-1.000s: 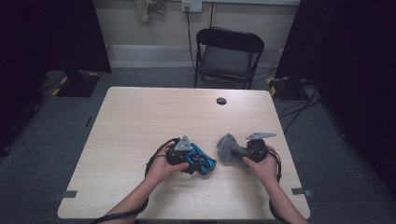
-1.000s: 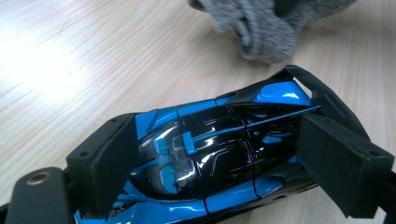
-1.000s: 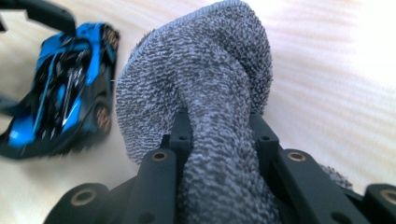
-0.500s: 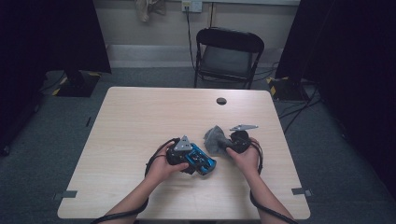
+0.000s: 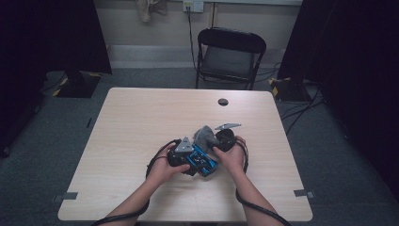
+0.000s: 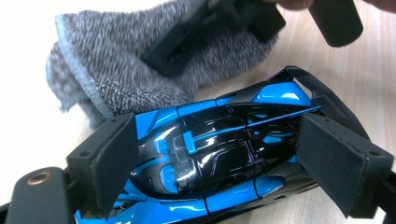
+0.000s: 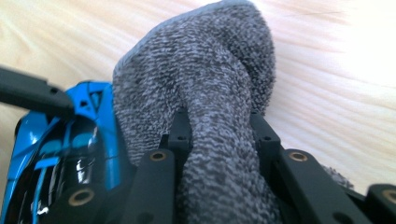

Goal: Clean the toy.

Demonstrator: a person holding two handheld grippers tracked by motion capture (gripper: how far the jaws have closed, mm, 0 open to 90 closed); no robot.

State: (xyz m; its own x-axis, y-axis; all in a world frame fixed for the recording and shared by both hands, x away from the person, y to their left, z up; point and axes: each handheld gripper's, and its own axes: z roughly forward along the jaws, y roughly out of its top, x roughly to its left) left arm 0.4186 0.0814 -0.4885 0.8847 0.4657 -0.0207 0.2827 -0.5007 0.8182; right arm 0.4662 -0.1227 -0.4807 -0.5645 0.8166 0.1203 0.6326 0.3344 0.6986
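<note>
Toy car (image 6: 219, 154), glossy blue and black, sits right between the left gripper (image 6: 219, 158)'s two padded jaws, one pad against each flank, so the jaws stand wide and clamp the body across its width. In the left gripper view its long axis runs slantwise between the pads, lower left to upper right, with the winged end toward the upper right; which end is the nose I cannot tell for sure. From the high view the car (image 5: 202, 161) lies low on the wooden table (image 5: 141, 122), near the person's edge and a little right of the middle, its length angled down toward the right.

Just beyond the car comes the grey cloth (image 7: 210, 116), a speckled knitted rag, bunched up and pinched in the right gripper (image 7: 219, 135). Those jaws are drawn close together with a thick fold of the cloth squeezed between them, and the loose part balloons out past the tips. In the right gripper view the cloth hangs beside and partly over the car (image 7: 60, 149)'s blue edge; whether the fabric actually presses on the paint there I cannot tell. In the left gripper view the cloth (image 6: 121, 60) spreads on the table just past the car's far side.

Farther off, beyond the car, a small dark round spot (image 5: 223, 101) marks the tabletop, and a black folding chair (image 5: 230, 56) stands behind the table.
</note>
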